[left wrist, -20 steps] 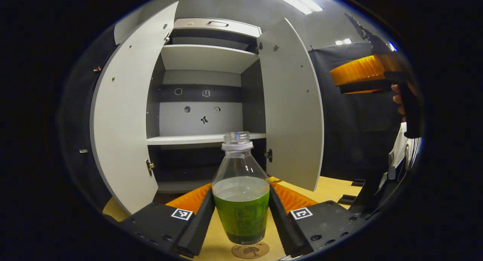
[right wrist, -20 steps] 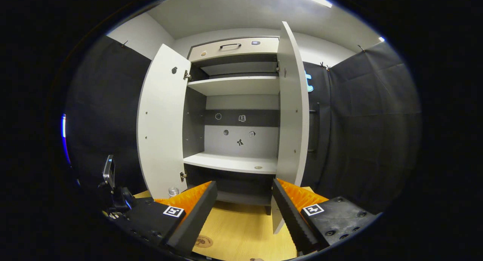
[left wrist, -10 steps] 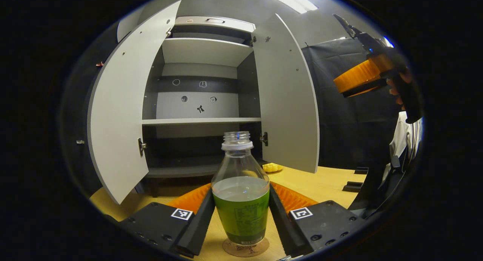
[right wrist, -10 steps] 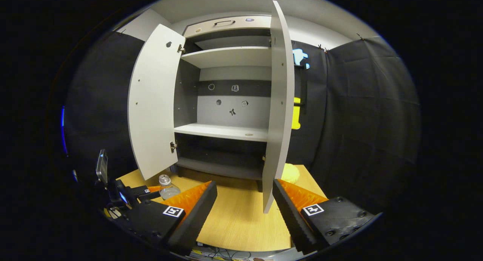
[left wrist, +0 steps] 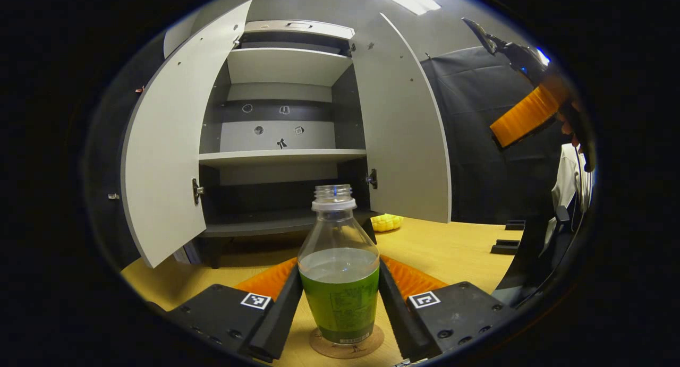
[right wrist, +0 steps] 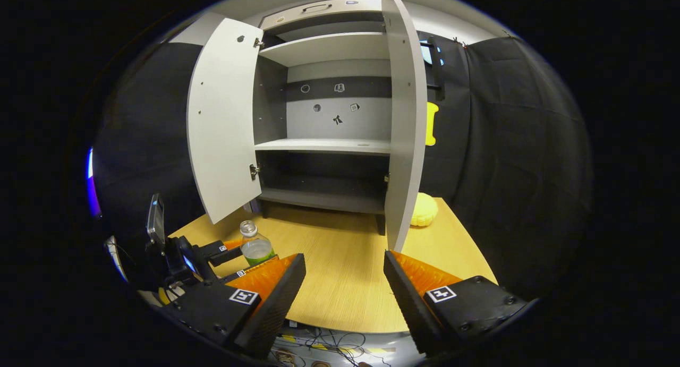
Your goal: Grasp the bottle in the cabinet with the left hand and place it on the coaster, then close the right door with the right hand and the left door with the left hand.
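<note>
Standing upright with its long axis vertical, the bottle (left wrist: 339,266) sits on the round coaster (left wrist: 347,343), pinched at its green-labelled body between both fingers of the left gripper (left wrist: 340,303), so the release calls for the fingers to spread sideways rather than any lift. Clear ribbed plastic with no cap and liquid partway up, it looks light and easy to tip; the coaster looks like thin cork on the pale wood-grain tabletop (left wrist: 457,250). Behind it the left door (left wrist: 159,160), a flat matte grey panel, hangs wide open on the cabinet (left wrist: 281,154). Farther right, the right door (right wrist: 404,122) stands edge-on just ahead of the right gripper (right wrist: 344,282), whose jaws are spread wide and empty, making it the nearer hand for that door.
</note>
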Demonstrator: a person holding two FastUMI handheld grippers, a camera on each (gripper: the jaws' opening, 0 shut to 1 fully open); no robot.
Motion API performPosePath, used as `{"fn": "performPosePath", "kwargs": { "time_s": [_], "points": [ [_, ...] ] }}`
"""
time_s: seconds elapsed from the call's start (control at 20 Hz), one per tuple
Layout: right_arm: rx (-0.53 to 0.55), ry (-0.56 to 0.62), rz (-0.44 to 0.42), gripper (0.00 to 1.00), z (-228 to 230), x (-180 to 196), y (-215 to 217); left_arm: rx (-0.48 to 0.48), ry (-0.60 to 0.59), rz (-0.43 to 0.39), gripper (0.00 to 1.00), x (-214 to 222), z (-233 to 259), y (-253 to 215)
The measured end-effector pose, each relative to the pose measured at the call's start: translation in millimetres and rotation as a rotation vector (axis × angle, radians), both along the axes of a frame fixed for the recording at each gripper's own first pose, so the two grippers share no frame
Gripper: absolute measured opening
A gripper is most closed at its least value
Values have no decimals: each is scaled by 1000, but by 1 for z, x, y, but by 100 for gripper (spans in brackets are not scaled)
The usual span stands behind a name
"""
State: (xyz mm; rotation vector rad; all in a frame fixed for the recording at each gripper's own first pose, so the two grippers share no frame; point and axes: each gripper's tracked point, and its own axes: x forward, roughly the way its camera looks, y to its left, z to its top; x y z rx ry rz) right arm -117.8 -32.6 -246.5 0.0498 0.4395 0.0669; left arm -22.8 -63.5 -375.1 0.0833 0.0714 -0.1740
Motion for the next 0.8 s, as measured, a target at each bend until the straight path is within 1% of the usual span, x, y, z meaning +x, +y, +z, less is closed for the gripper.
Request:
{"fn": "performPosePath", "kwargs": {
  "time_s": [0.2,0.3,0.45,0.55,0.65,0.7,0.75,0.8],
  "points": [
    [-3,12,23,98,-6,0,6,30,32,18,79,-1,-13,7],
    [6,18,24,98,-9,0,7,7,26,11,79,-2,-12,6],
    [20,32,22,99,-14,1,8,-3,18,22,80,-3,-12,8],
    [24,34,22,98,-16,1,8,-20,33,17,80,-5,-17,6],
    [22,42,29,98,-19,1,8,-10,37,15,81,-6,-20,4],
    [21,45,33,99,-20,1,9,12,33,16,83,-6,-21,5],
    [22,48,35,98,-21,0,9,29,27,17,92,-3,-20,5],
    [28,53,35,98,-23,0,9,41,23,24,94,-2,-19,6]
  ]
}}
